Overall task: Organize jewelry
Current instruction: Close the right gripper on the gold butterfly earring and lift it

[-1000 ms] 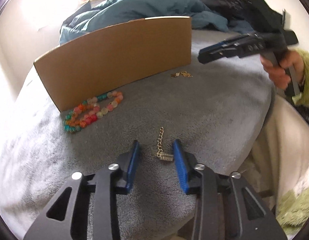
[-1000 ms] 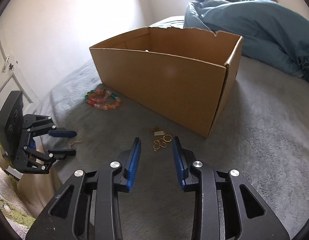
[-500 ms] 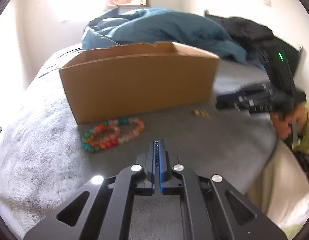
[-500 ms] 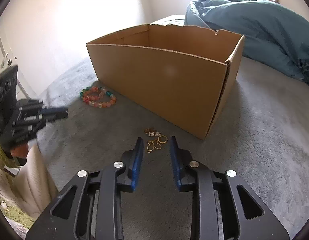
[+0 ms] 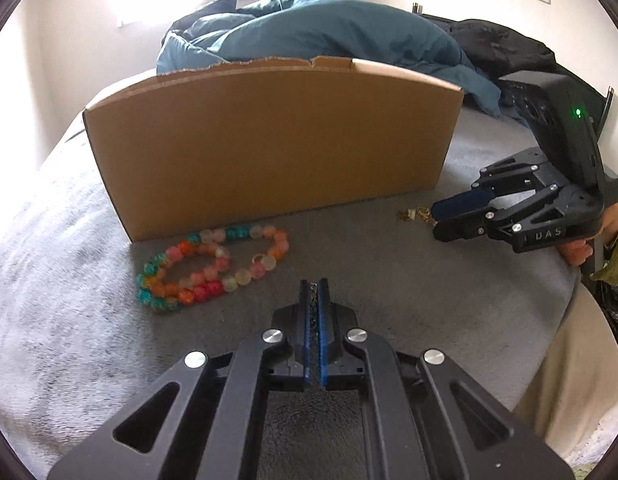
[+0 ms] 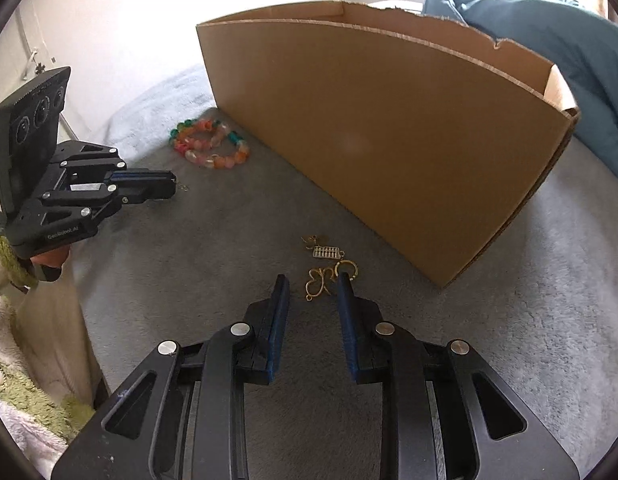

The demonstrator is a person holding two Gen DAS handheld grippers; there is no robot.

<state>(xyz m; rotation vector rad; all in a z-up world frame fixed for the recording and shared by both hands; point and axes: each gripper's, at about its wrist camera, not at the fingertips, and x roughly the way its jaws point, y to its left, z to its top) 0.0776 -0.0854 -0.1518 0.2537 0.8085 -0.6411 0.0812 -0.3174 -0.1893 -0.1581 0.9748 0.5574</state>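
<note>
The left gripper was closed tight, its blue pads pinching a thin silvery chain whose short end poked out past the tips in the right wrist view; it hung above the grey blanket, with the bead necklace of pink, orange, teal and clear beads lying just ahead and to its left, against the foot of the cardboard box; the right gripper stood with its jaws parted and nothing pinched, tips lowered close to the blanket on either side of a gold butterfly pendant; the right pad lay against a small gold ring, though whether it pressed on it could not be told; just beyond sat a little abacus-like charm, all of this near the box's front corner; the box stood open-topped, its contents hidden from both cameras; behind it lay a rumpled teal duvet and a dark heap of clothing.
</note>
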